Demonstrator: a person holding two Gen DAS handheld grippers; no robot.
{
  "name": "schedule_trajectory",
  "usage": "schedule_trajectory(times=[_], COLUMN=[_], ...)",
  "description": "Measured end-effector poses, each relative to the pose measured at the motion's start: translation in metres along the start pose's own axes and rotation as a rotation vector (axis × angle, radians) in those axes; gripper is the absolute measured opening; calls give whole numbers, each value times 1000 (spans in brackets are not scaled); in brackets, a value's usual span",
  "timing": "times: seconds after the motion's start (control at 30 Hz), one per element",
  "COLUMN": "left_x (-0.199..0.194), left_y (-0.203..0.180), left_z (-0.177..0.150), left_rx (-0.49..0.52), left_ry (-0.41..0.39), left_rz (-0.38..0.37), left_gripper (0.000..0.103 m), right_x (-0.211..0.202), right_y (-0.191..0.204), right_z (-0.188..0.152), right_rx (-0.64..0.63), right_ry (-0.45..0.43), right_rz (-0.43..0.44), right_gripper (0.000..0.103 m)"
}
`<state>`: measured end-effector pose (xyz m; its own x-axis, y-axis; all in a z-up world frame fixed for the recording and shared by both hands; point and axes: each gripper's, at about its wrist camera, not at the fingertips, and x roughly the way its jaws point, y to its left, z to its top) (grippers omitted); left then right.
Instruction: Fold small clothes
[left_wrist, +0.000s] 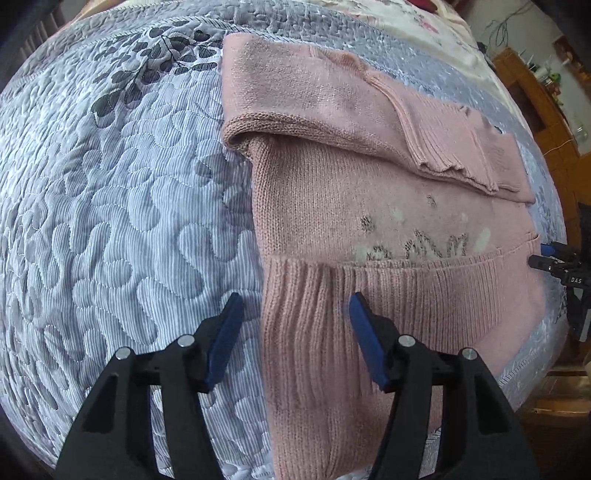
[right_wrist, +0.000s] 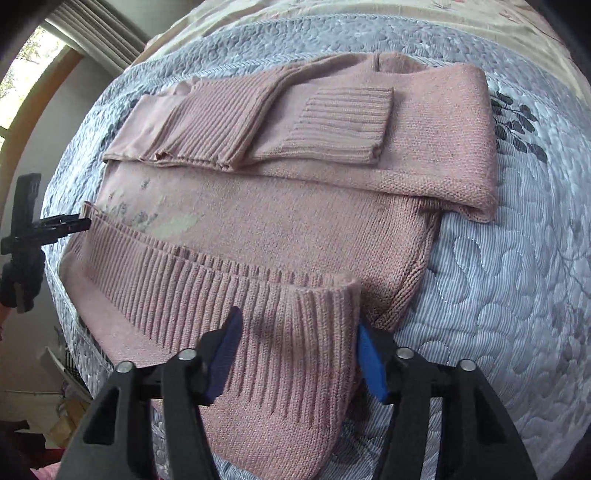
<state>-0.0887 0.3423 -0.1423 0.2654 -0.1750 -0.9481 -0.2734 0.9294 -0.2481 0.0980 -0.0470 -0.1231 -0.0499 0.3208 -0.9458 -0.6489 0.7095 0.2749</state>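
On my left wrist view, the left tool (left_wrist: 295, 314) sits released, its blue fingers (left_wrist: 225, 332) spread either side of the left corner of the pink sweater's (left_wrist: 369, 206) ribbed hem (left_wrist: 369, 295), not clamping it. The sweater lies flat on the quilted grey bedspread (left_wrist: 110, 221), near the bed's front edge, both sleeves (right_wrist: 314, 129) folded across its upper part. Further right, on my right wrist view, the right tool (right_wrist: 297, 332) is also released, fingers (right_wrist: 369, 354) straddling the hem's right corner (right_wrist: 314, 314), which is bunched up between them. Beyond the bed's right edge stands wooden furniture (left_wrist: 535, 92).
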Motion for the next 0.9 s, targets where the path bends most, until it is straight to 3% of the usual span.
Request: schedule_trajectory(times=[0.03, 0.1, 0.13, 0.2, 0.57, 0.9], left_x=[-1, -3, -4, -8, -69, -101], left_y=[-2, -9, -12, -19, -35, -47], left_z=[0, 0, -1, -3, -19, 31], left_rx=[9, 35, 53, 70, 58, 44], left_ry=[-2, -12, -16, -29, -193, -348], left_rz=[-11, 15, 24, 31, 8, -9], left_gripper=[37, 27, 18, 11, 8, 8], right_x=[0, -4, -7, -15, -69, -107], right_y=[0, -1, -2, -3, -4, -19], right_z=[0, -2, -3, -6, -19, 17], right_rx=[-4, -3, 3, 22, 132, 179], right_ry=[0, -10, -17, -31, -154, -280], right_rz=[0, 21, 30, 52, 156, 174], right_gripper=[34, 17, 12, 11, 10, 9])
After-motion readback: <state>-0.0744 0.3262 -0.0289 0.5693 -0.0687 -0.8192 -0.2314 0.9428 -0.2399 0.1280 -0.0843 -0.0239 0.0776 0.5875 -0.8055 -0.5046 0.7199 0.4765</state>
